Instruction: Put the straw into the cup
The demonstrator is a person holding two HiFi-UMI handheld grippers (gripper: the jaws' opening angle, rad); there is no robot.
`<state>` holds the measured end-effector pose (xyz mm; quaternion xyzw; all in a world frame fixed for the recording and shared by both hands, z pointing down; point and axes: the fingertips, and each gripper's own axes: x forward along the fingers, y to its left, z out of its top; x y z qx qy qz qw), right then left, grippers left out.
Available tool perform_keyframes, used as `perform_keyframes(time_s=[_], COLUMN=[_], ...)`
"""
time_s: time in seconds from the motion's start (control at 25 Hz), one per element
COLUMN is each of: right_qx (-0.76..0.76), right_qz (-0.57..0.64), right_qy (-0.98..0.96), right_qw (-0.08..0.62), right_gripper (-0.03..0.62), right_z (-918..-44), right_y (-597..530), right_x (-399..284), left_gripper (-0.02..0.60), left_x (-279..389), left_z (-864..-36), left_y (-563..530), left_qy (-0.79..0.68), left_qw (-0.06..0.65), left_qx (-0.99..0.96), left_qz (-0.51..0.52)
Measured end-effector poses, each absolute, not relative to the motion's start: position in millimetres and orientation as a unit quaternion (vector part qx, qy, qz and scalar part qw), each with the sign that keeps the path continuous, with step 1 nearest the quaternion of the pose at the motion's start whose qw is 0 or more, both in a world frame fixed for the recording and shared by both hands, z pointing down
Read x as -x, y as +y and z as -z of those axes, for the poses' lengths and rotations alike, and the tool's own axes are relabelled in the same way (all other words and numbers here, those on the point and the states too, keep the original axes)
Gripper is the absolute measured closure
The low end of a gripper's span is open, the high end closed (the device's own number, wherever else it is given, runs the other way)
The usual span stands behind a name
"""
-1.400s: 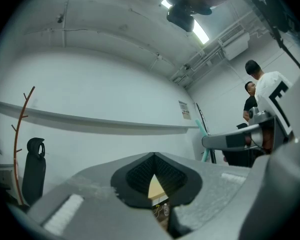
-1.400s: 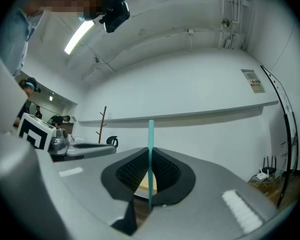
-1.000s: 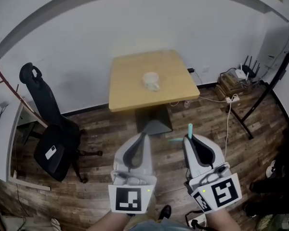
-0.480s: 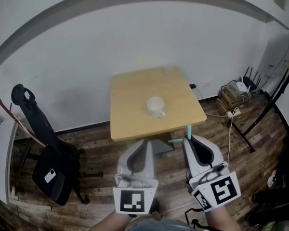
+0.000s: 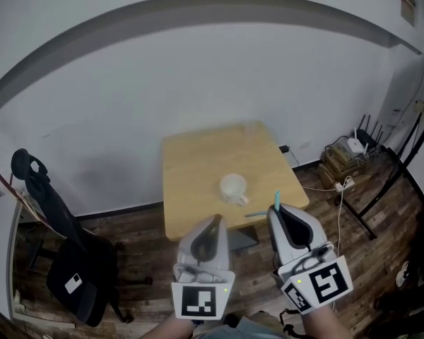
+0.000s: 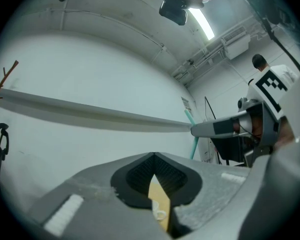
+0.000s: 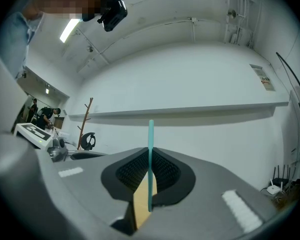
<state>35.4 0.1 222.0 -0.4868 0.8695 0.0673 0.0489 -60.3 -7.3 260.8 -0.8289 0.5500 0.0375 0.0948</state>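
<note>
A white cup (image 5: 233,188) with a handle stands near the middle of a small square wooden table (image 5: 198,161). My right gripper (image 5: 277,209) is shut on a teal bendy straw (image 5: 276,198), which stands upright between the pads (image 7: 150,164) with one end bent sideways. It hovers at the table's near right edge, short of the cup. My left gripper (image 5: 215,221) is beside it on the left, shut and empty. Through the slit below its tips (image 6: 154,155) I see the cup (image 6: 159,214) on the table (image 6: 160,196). The right gripper (image 6: 225,129) shows there too.
A black office chair (image 5: 63,260) stands left of the table on the wood floor. A router and cables (image 5: 350,147) lie on boxes at the right, next to black stand legs (image 5: 381,175). A white wall is close behind the table.
Both grippers have moved forward together towards the table, which now lies just ahead of their tips with the cup closer. The straw stays gripped in the right gripper.
</note>
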Motion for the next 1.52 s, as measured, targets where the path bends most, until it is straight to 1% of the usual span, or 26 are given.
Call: perform_keyframes(time_s=[0.28, 0.76, 1.04, 1.2, 1.32, 1.52], right_qx=[0.486, 0.455, 0.421, 0.399, 0.384, 0.364], right_qz=[-0.059, -0.017, -0.017, -0.026, -0.029, -0.039], right_qy=[0.871, 0.890, 0.906, 0.916, 0.921, 0.929], right_qw=[0.042, 0.035, 0.037, 0.045, 0.055, 0.059], right_gripper=[0.569, 0.568, 0.569, 0.568, 0.568, 0.568], right_z=[-229, -260, -255, -245, -238, -233], right_y=[-39, -131, -173, -189, -202, -220], right_x=[-41, -50, -39, -35, -35, -27], left_gripper=[0.565, 0.565, 0.565, 0.565, 0.565, 0.565], left_x=[58, 42, 45, 47, 49, 53], left_z=[-285, -311, -300, -287, -279, -280], left_y=[-47, -137, -175, -191, -202, -217], left_qy=[0.556, 0.577, 0.599, 0.611, 0.624, 0.636], left_qw=[0.066, 0.050, 0.066, 0.084, 0.085, 0.097], left_qx=[0.828, 0.815, 0.798, 0.787, 0.777, 0.766], left_qz=[-0.022, 0.013, 0.013, 0.010, -0.002, -0.008])
